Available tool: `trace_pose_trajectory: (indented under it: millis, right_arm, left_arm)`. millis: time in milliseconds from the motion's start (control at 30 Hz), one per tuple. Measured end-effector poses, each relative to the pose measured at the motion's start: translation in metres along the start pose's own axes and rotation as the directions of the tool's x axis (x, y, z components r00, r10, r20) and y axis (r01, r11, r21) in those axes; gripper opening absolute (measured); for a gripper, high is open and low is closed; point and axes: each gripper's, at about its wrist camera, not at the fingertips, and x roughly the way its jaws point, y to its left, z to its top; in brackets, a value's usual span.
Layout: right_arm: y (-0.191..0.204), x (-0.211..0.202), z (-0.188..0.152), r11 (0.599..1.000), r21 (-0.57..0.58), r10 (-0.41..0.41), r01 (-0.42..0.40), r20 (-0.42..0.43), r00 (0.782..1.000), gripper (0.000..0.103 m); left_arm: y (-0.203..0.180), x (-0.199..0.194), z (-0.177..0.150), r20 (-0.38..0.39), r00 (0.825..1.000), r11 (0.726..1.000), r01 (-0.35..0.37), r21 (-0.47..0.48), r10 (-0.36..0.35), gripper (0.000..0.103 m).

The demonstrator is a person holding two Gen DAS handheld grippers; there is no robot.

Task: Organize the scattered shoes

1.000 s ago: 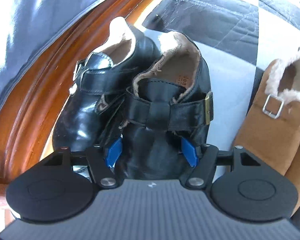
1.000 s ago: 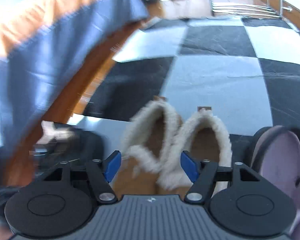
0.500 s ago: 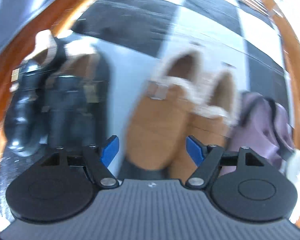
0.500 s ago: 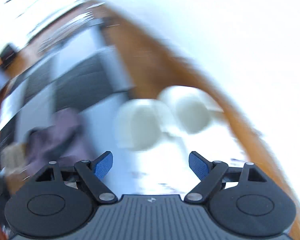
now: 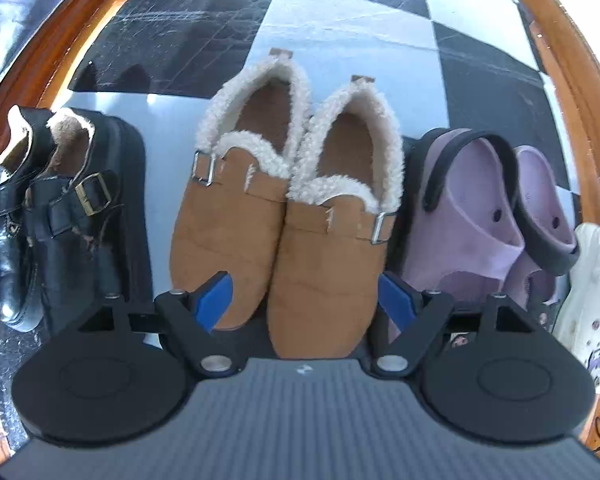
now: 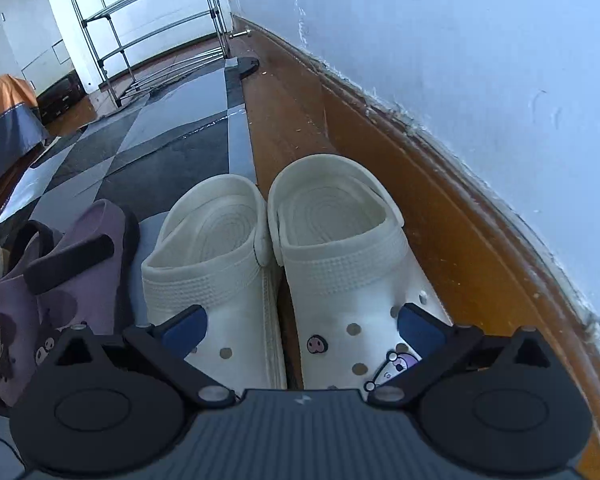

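In the left wrist view a row of shoe pairs stands side by side: black buckled leather shoes (image 5: 56,208) at left, tan fleece-lined slippers (image 5: 284,200) in the middle, purple clogs (image 5: 484,220) at right, and white clogs (image 5: 592,288) at the far right edge. My left gripper (image 5: 306,300) is open and empty above the slippers' toes. In the right wrist view the white clogs (image 6: 284,272) with charms stand together, the purple clogs (image 6: 56,280) to their left. My right gripper (image 6: 302,330) is open and empty over the white clogs' toes.
The shoes stand on a black-and-white checkered mat (image 5: 340,28) over wooden floor (image 6: 284,92). A white wall (image 6: 460,60) with wooden skirting runs along the right. A metal shelf rack (image 6: 152,28) stands far back. A blue and orange bed cover (image 6: 4,120) hangs at left.
My left gripper has swung right from the black shoes to above the tan slippers. My right gripper has swung right from the tan slippers to the white clogs. Both stay open.
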Motion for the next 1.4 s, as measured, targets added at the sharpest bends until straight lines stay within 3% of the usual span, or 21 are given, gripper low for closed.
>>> trace_pose_trajectory:
  millis: [233,267,333,367,433,467,533,600,633,767,900,1067,1233,1400]
  right_arm:
    - [0.046,0.017,0.017,0.994,-0.102,0.046,-0.041,0.046,0.998,0.103]
    - [0.05,0.02,0.023,0.991,-0.123,0.05,-0.044,0.043,0.998,0.1]
    - [0.067,0.015,0.036,0.992,-0.127,0.023,-0.021,0.019,1.0,0.083]
    - [0.077,0.01,0.042,0.993,-0.121,0.002,-0.001,0.007,1.0,0.08]
    - [0.097,-0.01,0.053,0.999,-0.032,-0.015,0.014,-0.042,0.999,0.095]
    - [0.105,-0.018,0.056,0.999,0.034,0.021,-0.018,-0.084,0.996,0.1]
    - [0.123,-0.035,0.058,0.973,0.201,0.152,-0.111,-0.202,0.968,0.1]
    - [0.141,-0.046,0.057,0.96,0.235,0.21,-0.15,-0.256,0.944,0.1]
    - [0.159,-0.057,0.056,0.961,0.213,0.229,-0.174,-0.267,0.936,0.1]
    - [0.212,-0.094,0.053,0.978,0.037,0.207,-0.205,-0.233,0.95,0.1]
    - [0.249,-0.113,0.045,0.974,-0.051,0.199,-0.219,-0.253,0.947,0.1]
    - [0.285,-0.119,0.028,0.97,-0.159,0.138,-0.184,-0.26,0.956,0.1]
    - [0.298,-0.119,0.018,0.963,-0.171,0.157,-0.209,-0.275,0.948,0.1]
    - [0.299,-0.115,0.013,0.962,-0.175,0.156,-0.21,-0.279,0.948,0.1]
  left_arm:
    - [-0.002,-0.018,-0.007,0.024,0.999,0.999,-0.047,0.026,0.046,0.08]
    - [-0.002,-0.022,-0.007,0.028,0.998,0.998,-0.056,0.023,0.056,0.08]
    - [0.0,-0.032,-0.01,0.038,0.997,0.998,-0.069,0.01,0.068,0.081]
    - [0.003,-0.039,-0.013,0.043,0.996,0.997,-0.075,-0.013,0.076,0.086]
    - [0.008,-0.051,-0.02,0.055,0.994,0.995,-0.09,-0.053,0.093,0.089]
    - [0.01,-0.057,-0.023,0.063,0.993,0.993,-0.099,-0.067,0.103,0.089]
    - [0.011,-0.07,-0.03,0.077,0.991,0.992,-0.109,-0.072,0.114,0.089]
    - [0.011,-0.084,-0.038,0.101,0.987,0.991,-0.119,-0.068,0.126,0.09]
    - [0.011,-0.09,-0.04,0.113,0.985,0.99,-0.123,-0.063,0.13,0.091]
    - [0.014,-0.116,-0.052,0.159,0.979,0.992,-0.122,-0.035,0.126,0.096]
    - [0.026,-0.128,-0.064,0.166,0.982,0.996,-0.079,-0.04,0.085,0.102]
    - [0.046,-0.114,-0.072,0.1,0.993,0.996,-0.061,-0.068,0.068,0.102]
    - [0.061,-0.11,-0.077,0.108,0.992,0.993,-0.047,-0.107,0.059,0.102]
    - [0.057,-0.108,-0.078,0.099,0.988,0.99,-0.114,-0.079,0.122,0.102]
